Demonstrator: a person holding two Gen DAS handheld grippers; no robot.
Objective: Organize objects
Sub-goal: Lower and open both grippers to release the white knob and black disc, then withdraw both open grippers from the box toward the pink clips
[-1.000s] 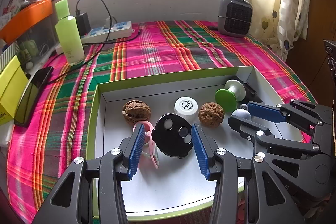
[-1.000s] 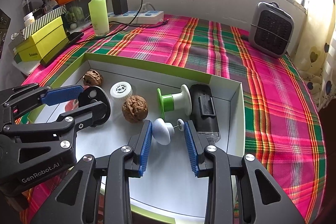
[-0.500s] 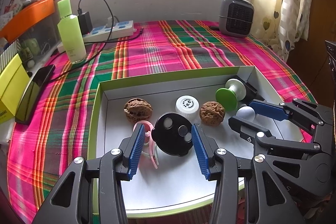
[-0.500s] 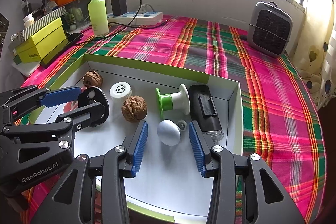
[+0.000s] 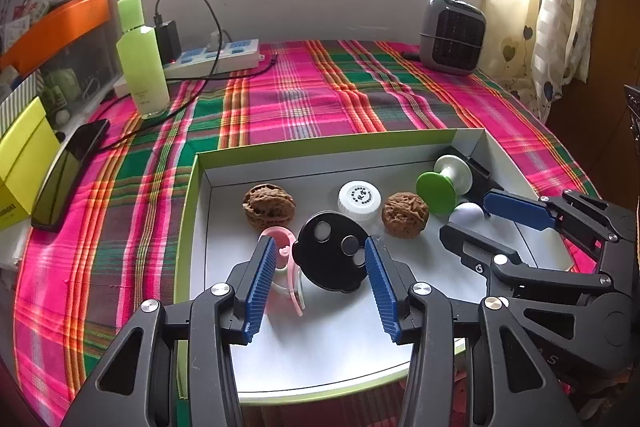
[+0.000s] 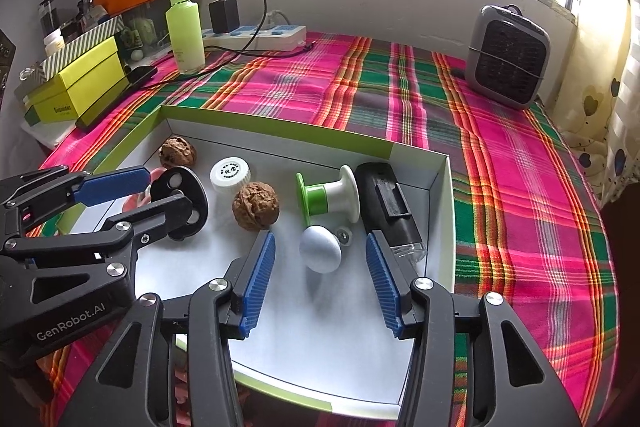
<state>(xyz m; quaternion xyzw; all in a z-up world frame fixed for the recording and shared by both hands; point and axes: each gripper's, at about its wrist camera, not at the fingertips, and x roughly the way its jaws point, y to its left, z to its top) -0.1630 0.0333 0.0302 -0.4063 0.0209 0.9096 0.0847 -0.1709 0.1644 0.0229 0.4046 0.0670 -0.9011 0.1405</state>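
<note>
A white tray with a green rim (image 5: 332, 143) (image 6: 280, 125) holds two walnuts (image 5: 269, 205) (image 5: 405, 214), a white cap (image 5: 359, 198), a green-and-white spool (image 5: 442, 183), a black device (image 6: 390, 211), a pink ring (image 5: 282, 245), a black disc (image 5: 332, 257) and a white egg-shaped knob (image 6: 321, 254). My left gripper (image 5: 320, 259) is open around the black disc. My right gripper (image 6: 320, 257) is open; the white knob lies on the tray floor between its pads, touching neither.
On the plaid cloth behind the tray stand a green bottle (image 5: 141, 59), a power strip with charger (image 5: 216, 57) and a small grey heater (image 5: 454, 35). A phone (image 5: 68, 171) and yellow box (image 5: 22, 163) lie at the left.
My right gripper has opened and let go of the white knob, which now rests on the tray floor. My left gripper has stayed open around the black disc.
</note>
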